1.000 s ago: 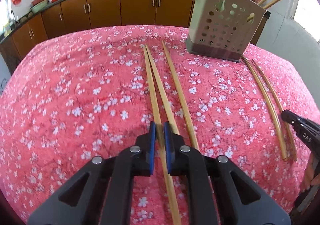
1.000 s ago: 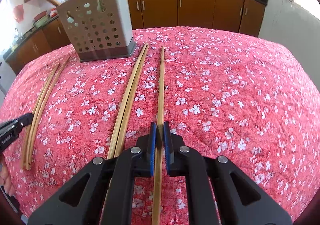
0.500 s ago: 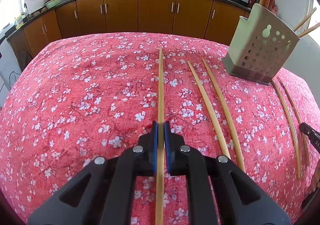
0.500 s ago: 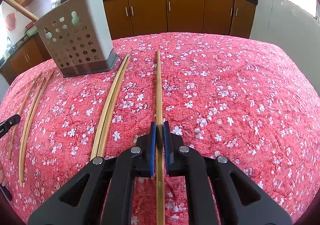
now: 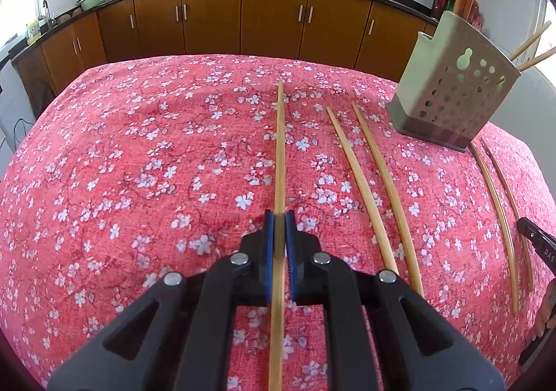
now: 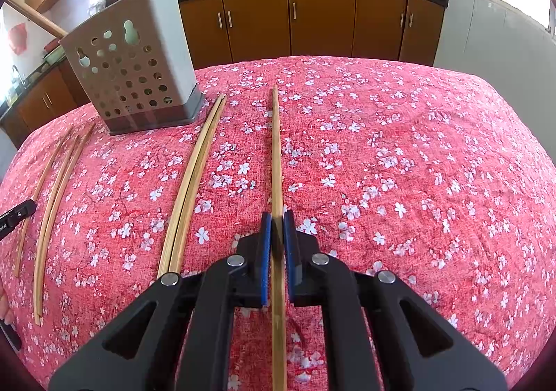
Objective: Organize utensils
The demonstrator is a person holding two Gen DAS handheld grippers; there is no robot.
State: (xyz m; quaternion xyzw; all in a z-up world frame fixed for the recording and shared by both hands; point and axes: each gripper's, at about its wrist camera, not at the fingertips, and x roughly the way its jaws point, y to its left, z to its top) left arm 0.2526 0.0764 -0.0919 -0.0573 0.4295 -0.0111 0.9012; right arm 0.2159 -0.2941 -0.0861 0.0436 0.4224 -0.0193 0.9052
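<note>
Two hand-held grippers each clamp one chopstick above a red floral table.

The left hand-held gripper (image 5: 279,217) pinches a chopstick (image 5: 280,147); the right hand-held gripper (image 6: 277,215) pinches another chopstick (image 6: 276,147). The perforated utensil holder (image 6: 135,78) at the far side already has several sticks standing in it. Two loose pairs (image 6: 189,182) (image 6: 52,196) lie on the cloth, so roughly half seems left.

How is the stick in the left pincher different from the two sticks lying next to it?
The held chopstick sits clamped between the left gripper's pads; the two loose chopsticks lie untouched on the tablecloth. The held one points straight ahead; the loose ones slant sideways. All look like plain bamboo.
</note>
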